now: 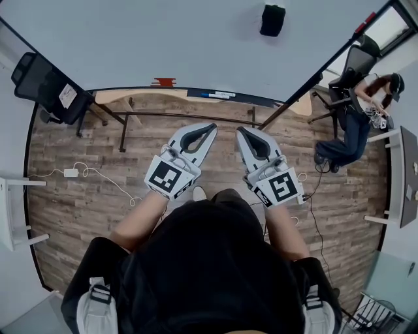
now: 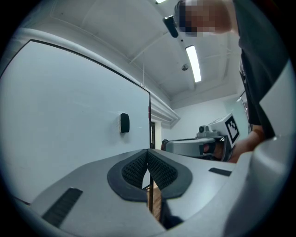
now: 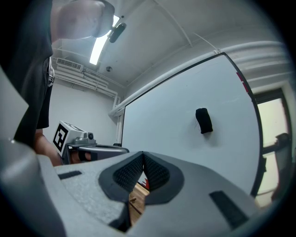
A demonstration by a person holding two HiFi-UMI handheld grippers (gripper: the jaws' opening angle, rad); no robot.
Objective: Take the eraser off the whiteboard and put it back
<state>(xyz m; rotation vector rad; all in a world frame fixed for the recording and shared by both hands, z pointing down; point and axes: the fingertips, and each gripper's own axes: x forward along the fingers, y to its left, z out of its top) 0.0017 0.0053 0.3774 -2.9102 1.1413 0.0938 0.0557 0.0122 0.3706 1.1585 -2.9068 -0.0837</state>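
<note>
The black eraser (image 1: 272, 20) clings to the big whiteboard (image 1: 163, 39), up and to the right of both grippers. My left gripper (image 1: 210, 126) and right gripper (image 1: 240, 130) point level at the board, side by side, both shut with nothing between their pads and well short of the eraser. In the left gripper view the eraser (image 2: 124, 122) hangs left of the shut jaws (image 2: 147, 152), and the right gripper (image 2: 203, 143) shows at the right. In the right gripper view the eraser (image 3: 203, 120) is up and right of the shut jaws (image 3: 143, 154).
The board's tray (image 1: 215, 95) holds markers, with a red item (image 1: 164, 82) on its ledge. A black chair (image 1: 49, 88) stands at the left, and a person (image 1: 366, 111) sits at a desk on the right. A cable and adapter (image 1: 72, 172) lie on the wood floor.
</note>
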